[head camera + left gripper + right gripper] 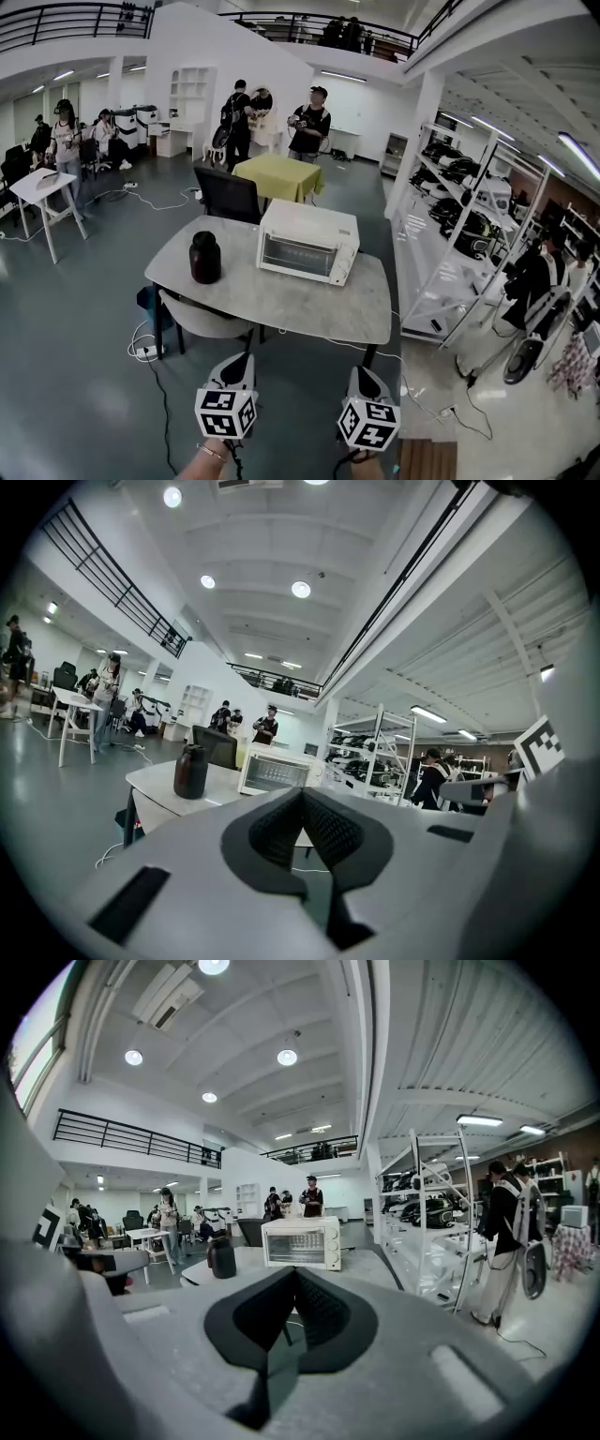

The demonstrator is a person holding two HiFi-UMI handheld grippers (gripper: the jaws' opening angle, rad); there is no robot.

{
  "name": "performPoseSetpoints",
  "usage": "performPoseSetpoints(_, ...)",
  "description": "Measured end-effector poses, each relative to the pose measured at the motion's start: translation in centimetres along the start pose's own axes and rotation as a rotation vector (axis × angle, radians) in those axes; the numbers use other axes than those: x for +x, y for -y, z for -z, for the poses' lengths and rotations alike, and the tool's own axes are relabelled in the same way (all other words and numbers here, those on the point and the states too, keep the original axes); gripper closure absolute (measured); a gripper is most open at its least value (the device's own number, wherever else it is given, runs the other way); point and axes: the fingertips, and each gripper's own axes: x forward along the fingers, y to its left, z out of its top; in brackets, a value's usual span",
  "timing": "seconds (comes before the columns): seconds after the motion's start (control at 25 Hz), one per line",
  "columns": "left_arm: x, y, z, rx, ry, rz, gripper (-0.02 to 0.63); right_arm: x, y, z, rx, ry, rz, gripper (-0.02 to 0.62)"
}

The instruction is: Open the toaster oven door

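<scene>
Left tongs [302, 794] clenched, tips meeting, nothing between them; right tongs [294, 1274] same, empty. Head view cuts both hands off at the bottom edge, so only the wrists [208, 457] and marker cubes [225, 412] show. Both tongs are well short of the desk [281, 305], touching nothing. In each gripper view the tongs' own body blocks the desk's near edge. Oven [307, 242] stands toward the desk's far side, right of centre, door [298, 253] shut and facing us; handle and knobs too small to make out. Dark jar [205, 258] near its left, apart; contents unreadable. Chair [228, 194] behind, lower part hidden by the desk. Rack [450, 253] to the right, people [309, 120] far back.
</scene>
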Motion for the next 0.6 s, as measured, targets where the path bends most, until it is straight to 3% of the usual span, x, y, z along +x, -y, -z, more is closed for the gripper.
performPoseSetpoints(0.32, 2.3, -0.7, 2.2, -0.002, -0.050, -0.016, 0.601, 2.2, 2.9, 2.6, 0.050, -0.052, 0.032, 0.591)
performPoseSetpoints(0.6, 8.5, -0.2, 1.2, 0.016, -0.053, -0.023, 0.601, 7.8, 5.9, 1.2, 0.061, -0.072, 0.019, 0.591)
